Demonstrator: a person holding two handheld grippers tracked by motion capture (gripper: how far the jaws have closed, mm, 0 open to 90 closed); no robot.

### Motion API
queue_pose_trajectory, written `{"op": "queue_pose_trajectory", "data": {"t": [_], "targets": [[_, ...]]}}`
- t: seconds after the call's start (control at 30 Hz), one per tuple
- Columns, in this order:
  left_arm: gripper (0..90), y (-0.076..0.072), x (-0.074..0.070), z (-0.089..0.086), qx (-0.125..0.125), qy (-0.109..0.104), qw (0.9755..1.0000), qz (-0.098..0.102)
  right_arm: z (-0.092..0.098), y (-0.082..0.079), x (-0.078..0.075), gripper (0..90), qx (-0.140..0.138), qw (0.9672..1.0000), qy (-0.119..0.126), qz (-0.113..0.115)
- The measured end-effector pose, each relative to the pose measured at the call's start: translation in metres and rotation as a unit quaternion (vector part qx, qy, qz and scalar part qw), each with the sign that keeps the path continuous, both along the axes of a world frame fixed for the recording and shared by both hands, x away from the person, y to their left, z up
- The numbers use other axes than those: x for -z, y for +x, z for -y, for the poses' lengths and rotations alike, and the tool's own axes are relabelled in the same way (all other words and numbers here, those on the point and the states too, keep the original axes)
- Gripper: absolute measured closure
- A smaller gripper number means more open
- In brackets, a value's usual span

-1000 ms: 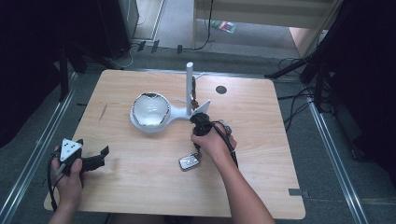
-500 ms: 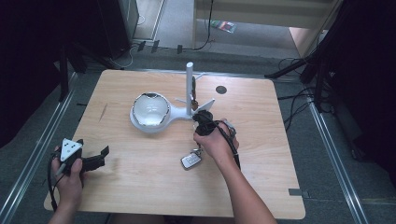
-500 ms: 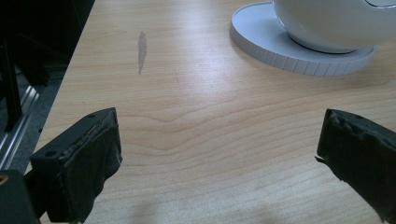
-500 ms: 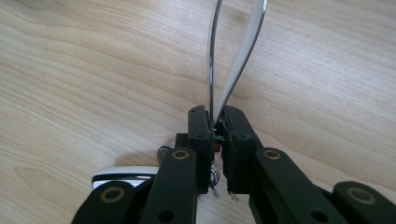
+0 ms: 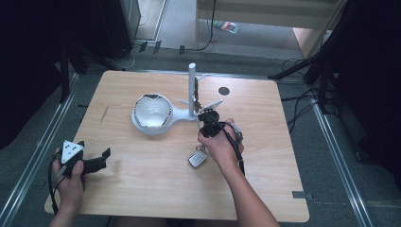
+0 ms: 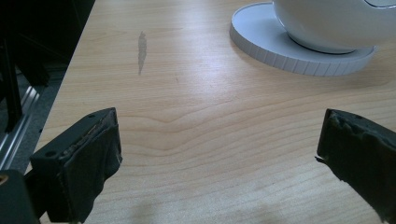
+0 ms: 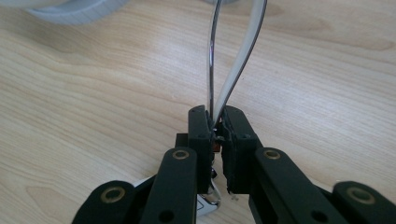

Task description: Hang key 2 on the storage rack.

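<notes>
Two black jaws of our right gripper [image 7: 215, 128] pinch a thin silver key ring [image 7: 212, 60], its car fob [image 5: 197, 158] dangling below.

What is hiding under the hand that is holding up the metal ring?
Under the right hand a car key fob hangs just over the wooden table. The right gripper pinches the key ring. The hand covers the fob's top and how it joins the ring.
</notes>
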State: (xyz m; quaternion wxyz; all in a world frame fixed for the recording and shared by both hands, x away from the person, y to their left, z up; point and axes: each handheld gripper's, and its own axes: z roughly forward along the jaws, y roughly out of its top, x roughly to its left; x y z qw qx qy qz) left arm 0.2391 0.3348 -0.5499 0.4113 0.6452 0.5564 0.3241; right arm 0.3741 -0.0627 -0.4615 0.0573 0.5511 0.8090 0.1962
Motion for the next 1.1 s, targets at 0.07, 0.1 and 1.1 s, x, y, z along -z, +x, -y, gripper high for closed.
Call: {"op": "queue_pose_trajectory", "data": {"t": [0.07, 0.1, 1.1], "targets": [[0.2, 0.0, 0.0, 0.0, 0.0, 0.0, 1.0, 0.0, 0.001, -0.002, -0.002, 84.1, 0.001, 0.9999, 0.005, 0.011], [0.2, 0.0, 0.0, 0.0, 0.0, 0.0, 1.0, 0.0, 0.002, -0.003, -0.003, 84.1, 0.004, 0.9998, 0.007, 0.016], [0.2, 0.0, 0.0, 0.0, 0.001, 0.001, 1.0, 0.0, 0.003, -0.041, -0.035, 84.1, 0.015, 0.9851, 0.033, 0.168]]}}
